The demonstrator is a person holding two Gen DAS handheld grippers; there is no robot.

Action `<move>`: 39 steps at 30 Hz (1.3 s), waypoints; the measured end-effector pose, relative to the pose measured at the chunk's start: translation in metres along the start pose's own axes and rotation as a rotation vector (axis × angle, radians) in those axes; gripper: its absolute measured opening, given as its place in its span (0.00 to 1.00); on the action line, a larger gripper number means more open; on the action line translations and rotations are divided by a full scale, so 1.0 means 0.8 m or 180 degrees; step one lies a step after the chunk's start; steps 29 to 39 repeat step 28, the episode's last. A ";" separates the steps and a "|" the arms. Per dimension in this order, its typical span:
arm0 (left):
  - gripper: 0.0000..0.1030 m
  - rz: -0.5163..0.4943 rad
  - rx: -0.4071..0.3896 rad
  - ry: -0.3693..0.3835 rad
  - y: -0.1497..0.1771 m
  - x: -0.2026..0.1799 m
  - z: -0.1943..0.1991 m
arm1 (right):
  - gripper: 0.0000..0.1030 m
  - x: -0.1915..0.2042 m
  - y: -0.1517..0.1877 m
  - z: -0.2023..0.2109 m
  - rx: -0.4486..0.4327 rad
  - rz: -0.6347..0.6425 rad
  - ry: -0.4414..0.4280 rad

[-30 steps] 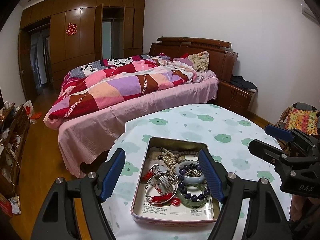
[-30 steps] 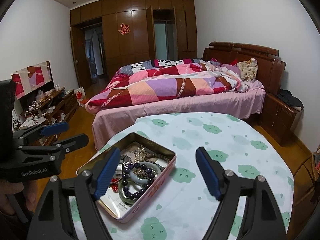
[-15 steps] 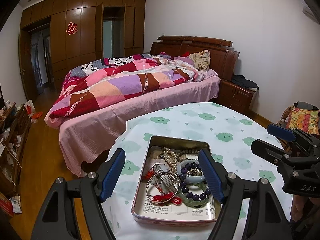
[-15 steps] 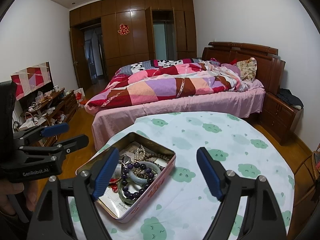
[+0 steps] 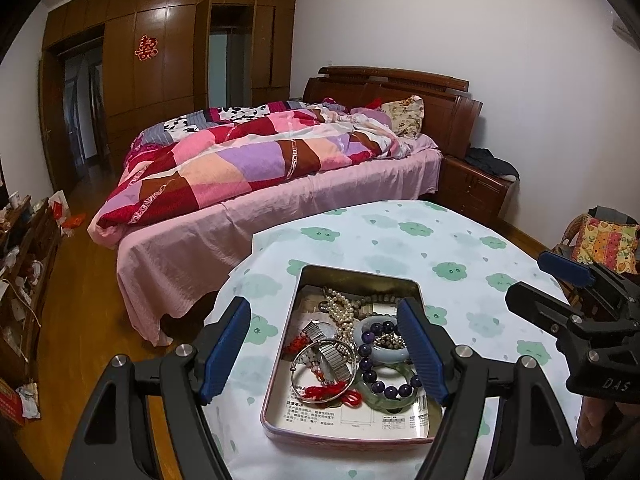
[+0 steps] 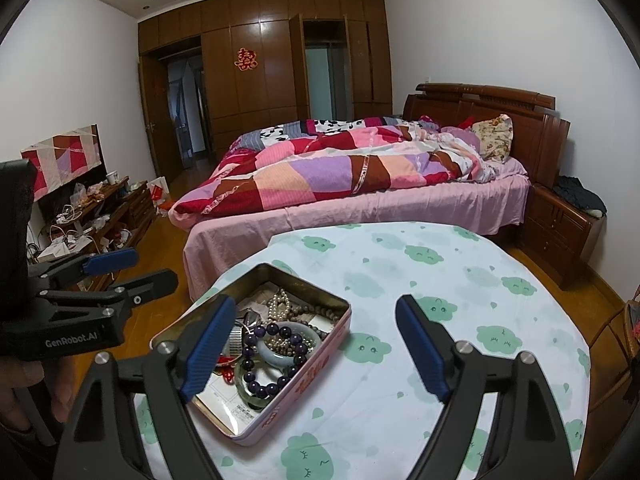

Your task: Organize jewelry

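A bed (image 5: 256, 184) with a patchwork quilt (image 5: 248, 152) fills the far side of the room, in front of a dark wooden wardrobe (image 6: 256, 92). Nearer stands the round bench (image 5: 460, 256), covered in a white cloth printed with green clouds.

On the bench's near left part lies an open tin (image 5: 344, 432) with a pink outer wall. It holds the jewelry in a loose tangle: a pearl strand (image 5: 340, 308) toward the far end, a silver bangle (image 5: 304, 364) and a metal watch band (image 5: 332, 356) in the middle, red cord (image 5: 320, 392) beneath them, and on the right a pale jade bangle (image 6: 276, 356), a green one (image 5: 384, 398), and a ring of dark purple beads (image 6: 260, 390) draped across both. A printed paper lines the tin's floor.

The left claw (image 5: 324, 354) hangs over the tin, spread wide, its blue pads (image 5: 224, 348) holding nothing. The right claw (image 6: 310, 350) is also spread wide and empty, its left pad over the tin's edge, its right pad over bare cloth. Each claw shows at the edge of the other's view.
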State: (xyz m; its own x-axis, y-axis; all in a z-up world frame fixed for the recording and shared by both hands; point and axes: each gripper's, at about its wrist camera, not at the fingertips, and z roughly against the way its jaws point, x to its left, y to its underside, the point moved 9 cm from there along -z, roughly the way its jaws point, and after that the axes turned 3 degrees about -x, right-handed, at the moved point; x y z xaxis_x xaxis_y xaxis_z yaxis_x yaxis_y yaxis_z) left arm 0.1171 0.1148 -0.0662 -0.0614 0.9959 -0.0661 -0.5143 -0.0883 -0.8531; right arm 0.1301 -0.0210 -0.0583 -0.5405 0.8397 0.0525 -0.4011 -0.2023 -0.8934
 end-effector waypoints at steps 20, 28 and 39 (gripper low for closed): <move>0.90 -0.0174 -0.0087 -0.0208 -0.004 -0.003 0.001 | 0.84 -0.002 0.009 0.000 0.0023 -0.0017 0.0000; 0.90 -0.0209 -0.0094 -0.0153 -0.004 -0.007 0.001 | 0.86 -0.002 0.014 -0.001 0.0042 -0.0019 0.0021; 0.90 -0.0209 -0.0094 -0.0153 -0.004 -0.007 0.001 | 0.86 -0.002 0.014 -0.001 0.0042 -0.0019 0.0021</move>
